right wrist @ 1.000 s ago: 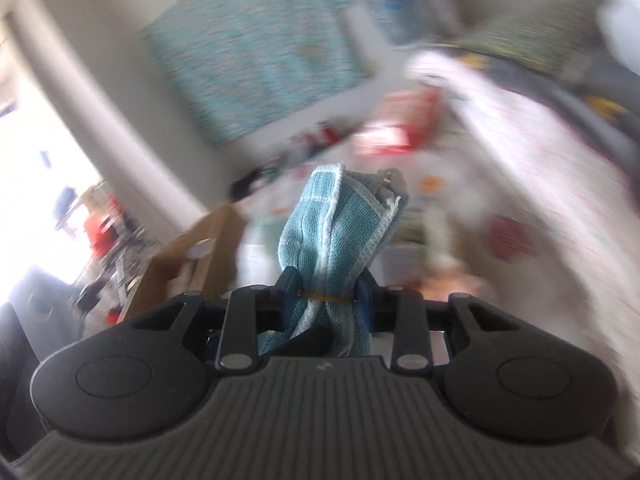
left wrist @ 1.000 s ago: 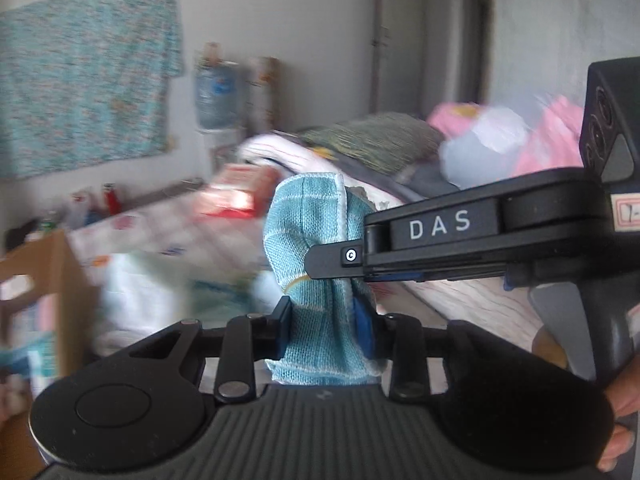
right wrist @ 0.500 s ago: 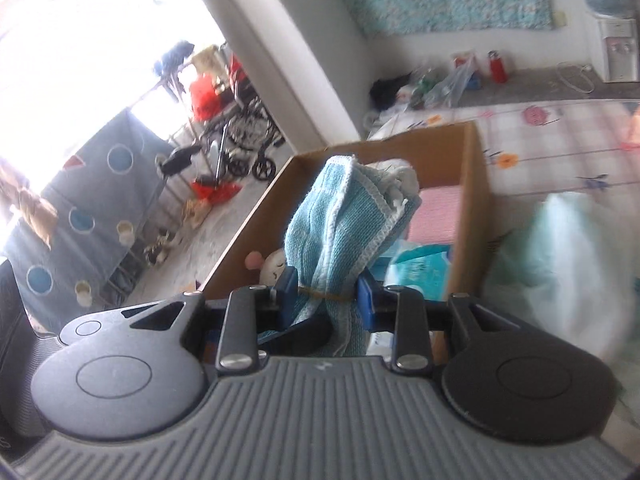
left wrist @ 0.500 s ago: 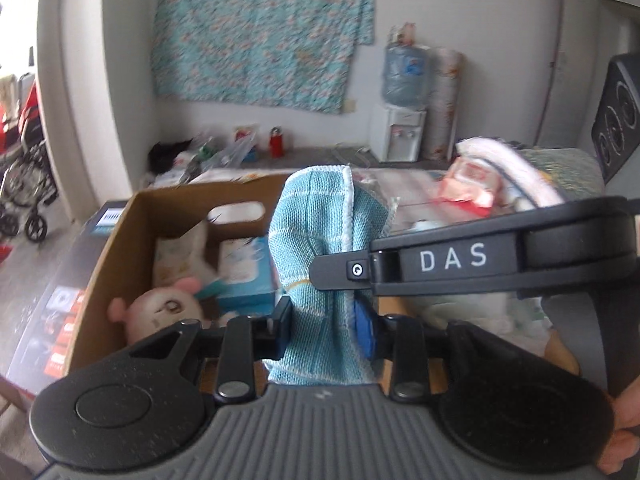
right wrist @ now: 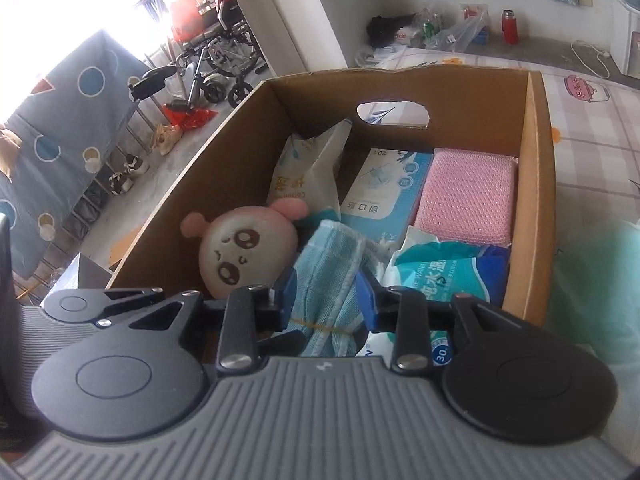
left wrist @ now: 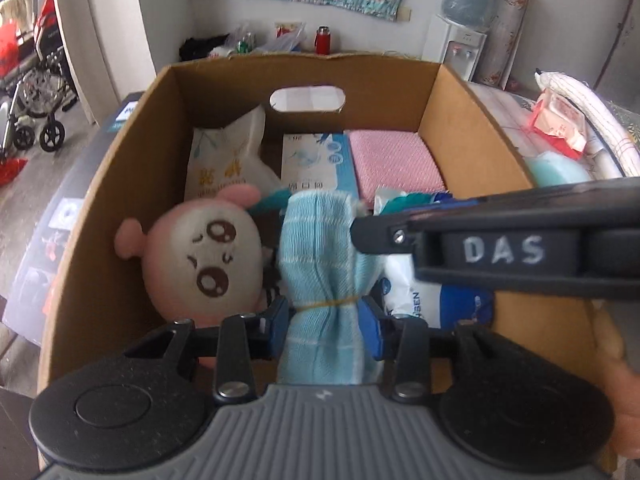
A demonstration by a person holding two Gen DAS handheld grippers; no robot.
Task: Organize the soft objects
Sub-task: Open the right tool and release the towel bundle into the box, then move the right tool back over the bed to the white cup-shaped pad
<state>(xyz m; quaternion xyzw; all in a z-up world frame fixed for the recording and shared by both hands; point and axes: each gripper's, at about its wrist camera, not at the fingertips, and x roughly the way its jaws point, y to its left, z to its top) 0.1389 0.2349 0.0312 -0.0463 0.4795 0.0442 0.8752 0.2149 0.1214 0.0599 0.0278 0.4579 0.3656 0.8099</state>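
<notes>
A light blue towel [left wrist: 328, 264], rolled and bound with a yellow rubber band, is held over the open cardboard box [left wrist: 120, 152]. My left gripper [left wrist: 325, 320] is shut on it at the band. My right gripper [right wrist: 326, 300] is shut on the same towel [right wrist: 332, 272]; its arm crosses the left wrist view from the right. The towel hangs inside the box between a pink-eared plush [left wrist: 200, 264] and a wet-wipes pack [left wrist: 432, 296].
The box [right wrist: 536, 184] also holds a white pouch [left wrist: 228, 152], a blue-white box [left wrist: 316, 160], a pink sponge pad [right wrist: 468, 196] and a wipes pack [right wrist: 444, 272]. The box stands on a patterned bed cover [right wrist: 592, 128]. A wheelchair [right wrist: 216, 56] stands on the floor at left.
Both grippers, still holding the towel, have swung from facing the bed to over the box and lowered the towel down into it beside the plush.
</notes>
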